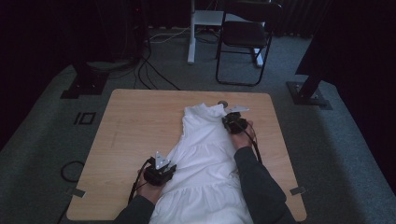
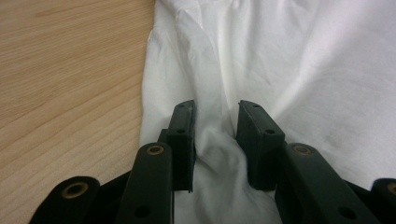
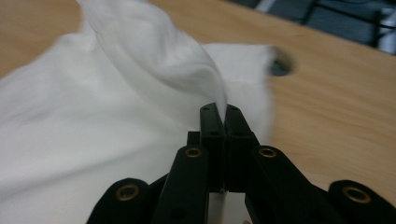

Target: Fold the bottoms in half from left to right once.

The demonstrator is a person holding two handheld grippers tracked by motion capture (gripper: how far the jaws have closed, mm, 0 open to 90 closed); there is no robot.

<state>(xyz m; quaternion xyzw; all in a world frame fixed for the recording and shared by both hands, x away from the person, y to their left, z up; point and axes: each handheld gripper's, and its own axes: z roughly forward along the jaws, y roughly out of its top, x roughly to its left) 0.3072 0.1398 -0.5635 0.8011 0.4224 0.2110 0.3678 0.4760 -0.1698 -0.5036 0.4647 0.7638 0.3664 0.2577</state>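
A white dress lies lengthwise on the wooden table, its neck end far and its skirt at the near edge. My left gripper sits at the dress's left side near the waist. In the left gripper view the left gripper holds a raised fold of the dress bunched between its pads. My right gripper is at the dress's upper right edge. In the right gripper view the right gripper has its jaws pressed together on a thin edge of the dress, which rises in a lifted ridge.
A small round hole marks the table's far edge, just beyond the neck. Behind the table stand a black chair, a white post and two black stand bases. Cables trail over the grey carpet.
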